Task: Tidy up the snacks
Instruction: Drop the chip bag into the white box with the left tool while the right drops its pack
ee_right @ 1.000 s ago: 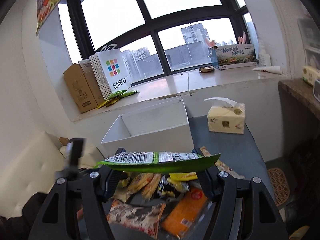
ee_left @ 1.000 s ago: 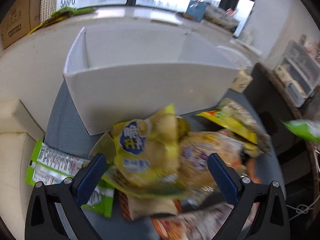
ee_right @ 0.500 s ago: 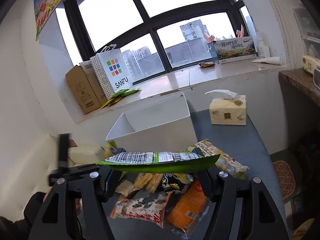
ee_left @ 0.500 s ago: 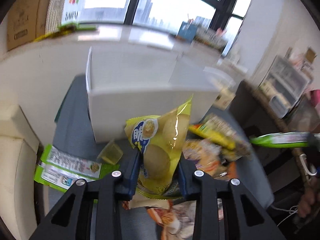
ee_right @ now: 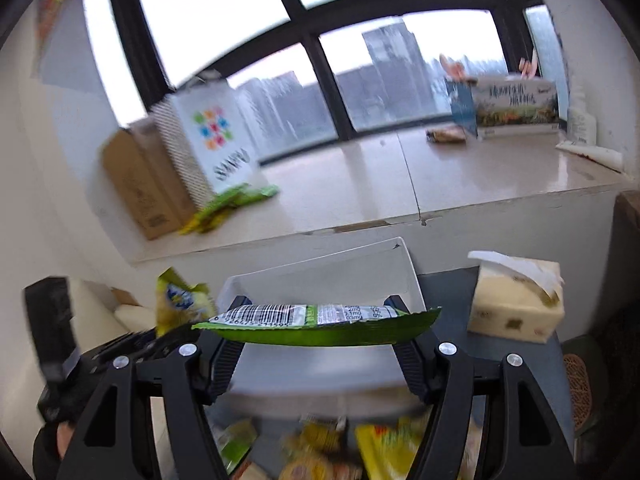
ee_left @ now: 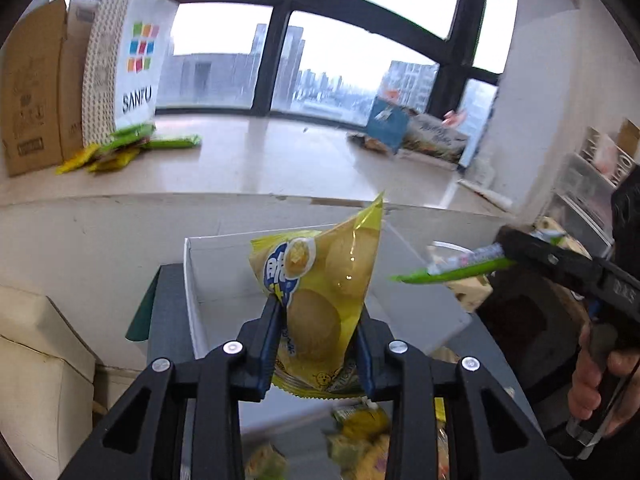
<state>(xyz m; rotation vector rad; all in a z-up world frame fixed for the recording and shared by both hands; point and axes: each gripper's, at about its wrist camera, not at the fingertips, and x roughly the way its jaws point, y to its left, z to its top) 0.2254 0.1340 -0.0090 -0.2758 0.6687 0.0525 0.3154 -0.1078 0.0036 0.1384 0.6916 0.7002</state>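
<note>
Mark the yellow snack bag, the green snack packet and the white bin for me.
yellow snack bag [ee_left: 320, 304]: left wrist view, middle of its front face.
green snack packet [ee_right: 320, 326]: right wrist view, green underside.
white bin [ee_right: 332, 280]: right wrist view, inner back wall.

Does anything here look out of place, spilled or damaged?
Nothing looks damaged. Loose green and yellow snack packets lie scattered on the windowsill, away from the white box. More snacks lie in a blurred pile in front of the box.
</note>
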